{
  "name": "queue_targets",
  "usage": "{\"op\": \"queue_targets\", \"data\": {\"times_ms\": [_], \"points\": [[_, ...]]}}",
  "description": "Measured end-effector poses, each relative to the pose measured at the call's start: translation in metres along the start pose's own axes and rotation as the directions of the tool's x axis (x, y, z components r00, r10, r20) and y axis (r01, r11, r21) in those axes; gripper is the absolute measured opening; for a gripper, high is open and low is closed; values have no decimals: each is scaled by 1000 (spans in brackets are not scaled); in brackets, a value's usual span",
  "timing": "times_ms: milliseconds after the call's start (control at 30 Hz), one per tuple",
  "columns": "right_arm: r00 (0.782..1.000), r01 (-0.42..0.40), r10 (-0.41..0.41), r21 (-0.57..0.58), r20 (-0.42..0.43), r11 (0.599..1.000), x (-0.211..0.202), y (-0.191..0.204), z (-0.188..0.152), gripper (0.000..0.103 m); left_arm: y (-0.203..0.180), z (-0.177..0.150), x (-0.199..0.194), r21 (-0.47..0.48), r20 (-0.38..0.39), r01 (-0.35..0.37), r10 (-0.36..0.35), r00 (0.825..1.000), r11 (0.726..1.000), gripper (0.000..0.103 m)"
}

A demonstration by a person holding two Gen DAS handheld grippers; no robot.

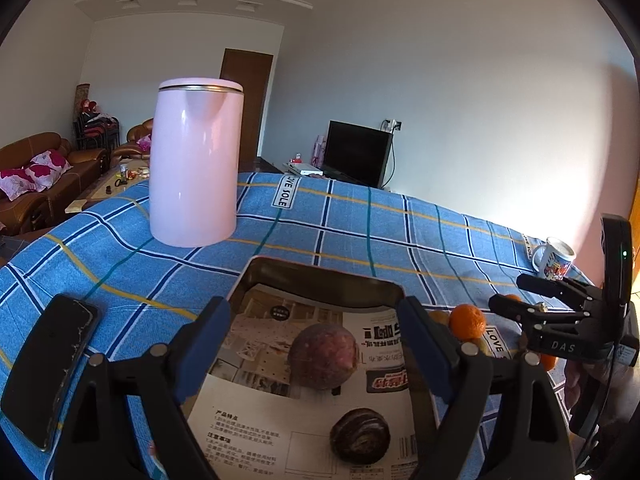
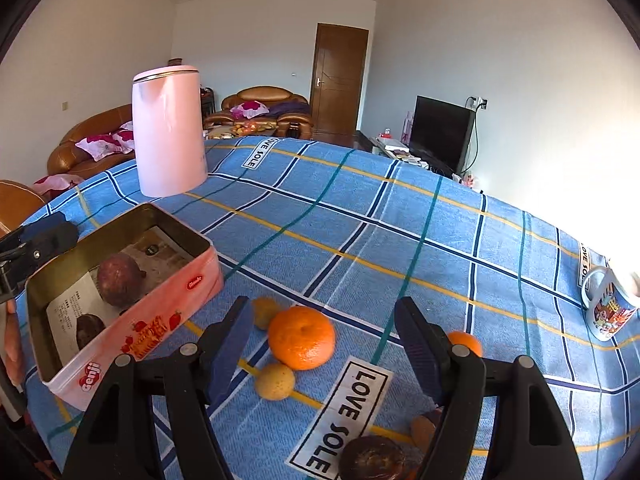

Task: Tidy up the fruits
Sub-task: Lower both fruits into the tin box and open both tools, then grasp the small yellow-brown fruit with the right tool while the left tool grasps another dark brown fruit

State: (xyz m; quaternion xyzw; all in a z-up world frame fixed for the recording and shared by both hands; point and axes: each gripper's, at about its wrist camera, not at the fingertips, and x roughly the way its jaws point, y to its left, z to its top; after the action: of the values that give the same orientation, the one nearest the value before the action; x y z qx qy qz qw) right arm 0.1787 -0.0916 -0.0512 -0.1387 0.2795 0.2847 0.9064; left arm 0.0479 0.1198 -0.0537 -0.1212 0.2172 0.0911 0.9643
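Note:
A pink tin box [image 2: 132,332] lined with printed paper holds two dark purple passion fruits [image 1: 323,355] [image 1: 360,434]. My left gripper [image 1: 316,340] is open and empty above the tin [image 1: 320,276]. My right gripper [image 2: 322,340] is open and empty just above the table. A large orange [image 2: 301,338] lies between its fingers. Two small yellowish fruits [image 2: 275,381] [image 2: 265,312] lie beside it. A second orange [image 2: 466,342] sits behind the right finger. A dark fruit [image 2: 372,458] and a brown one [image 2: 423,430] lie near the bottom edge.
A pink kettle [image 1: 195,162] stands at the back of the blue plaid tablecloth [image 2: 360,220]. A black phone [image 1: 48,368] lies left of the tin. A printed mug [image 2: 610,306] stands at the right. Sofas, a door and a TV are beyond the table.

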Motion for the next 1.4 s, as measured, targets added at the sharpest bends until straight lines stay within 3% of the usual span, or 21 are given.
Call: {"op": "queue_targets", "data": {"times_ms": [167,233,300,533,633,733,900,1100,1233,1400], "points": [[1000,-9,8,-48,-24,999,14,14,4,73,-6,-2,0,10,-4,8,-8,1000,1000,89],[998,-20,14,-116,-57,993,23,28,5,67,-7,-2,1,13,-6,7,-7,1000,1000,91],[996,-29,14,-177,-86,984,33,39,7,51,-7,-2,-1,13,-3,8,-8,1000,1000,91],[978,-81,15,-309,-210,948,62,62,9,45,-4,-1,-3,2,-3,15,-15,1000,1000,94],[973,-49,-34,-349,-227,936,69,66,11,36,-5,-1,-4,1,-1,17,-17,1000,1000,94],[972,-63,-15,-320,-236,945,73,61,14,25,-9,-1,-5,8,-1,26,-26,1000,1000,94],[983,-74,28,-251,-180,965,60,52,12,25,-19,-3,0,18,-18,46,-45,999,999,94],[997,-75,70,-128,-43,989,15,31,14,24,-43,-6,-2,65,-25,84,-82,996,994,94],[997,-68,69,-17,37,998,-28,0,-3,24,-71,-9,-3,121,-35,128,-125,992,984,94],[997,-29,21,125,68,992,-62,-42,-41,24,-116,-19,7,190,-89,200,-186,979,961,94]]}}
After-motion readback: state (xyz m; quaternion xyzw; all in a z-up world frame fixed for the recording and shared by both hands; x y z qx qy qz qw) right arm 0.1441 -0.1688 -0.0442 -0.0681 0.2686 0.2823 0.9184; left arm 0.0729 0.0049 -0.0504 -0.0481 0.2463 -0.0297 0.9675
